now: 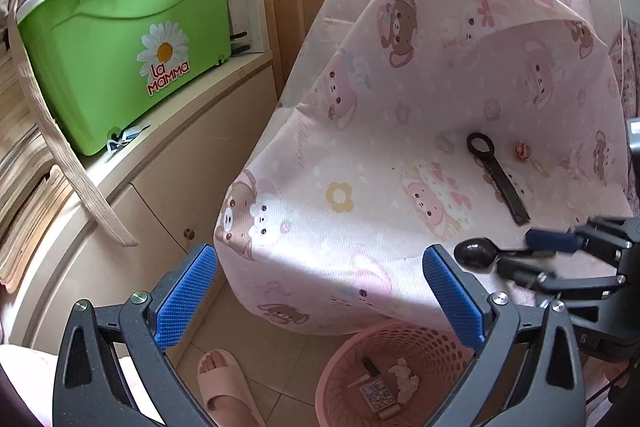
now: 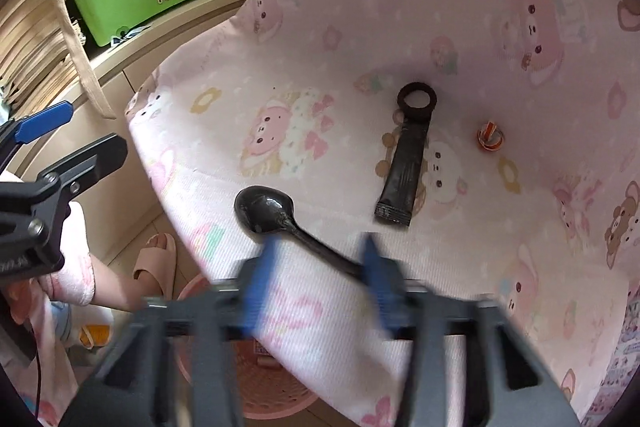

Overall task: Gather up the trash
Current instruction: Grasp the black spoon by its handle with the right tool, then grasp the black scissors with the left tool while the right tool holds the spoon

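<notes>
Right tool (image 2: 316, 267) straddles the handle of a black spoon (image 2: 264, 207), which lies near the front edge of the cloth-covered surface (image 2: 224, 131) with its bowl toward the edge. The jaws stand partly apart and are smeared with blur. The handle lies against one pad, and I cannot tell whether both pads press on it. The step in hand looks like the pick-up of the spoon. Once the grip is sure, the next move calls for lifting it clear of the cloth and carrying it past the front edge to the pink basket (image 1: 436, 351) on the floor below, which already holds a few scraps. The left tool (image 1: 320, 291) hangs over that edge above the basket, jaws wide and empty. Two more pieces sit farther back, toward the middle of the surface: a flat black tube with a ring end (image 2: 408, 163) and, just beside it, a small orange-and-white scrap (image 2: 490, 139) too small to identify. From the right wrist the basket is mostly hidden behind the tool and the hanging cloth, and the spoon's handle end is lost in the blur.
</notes>
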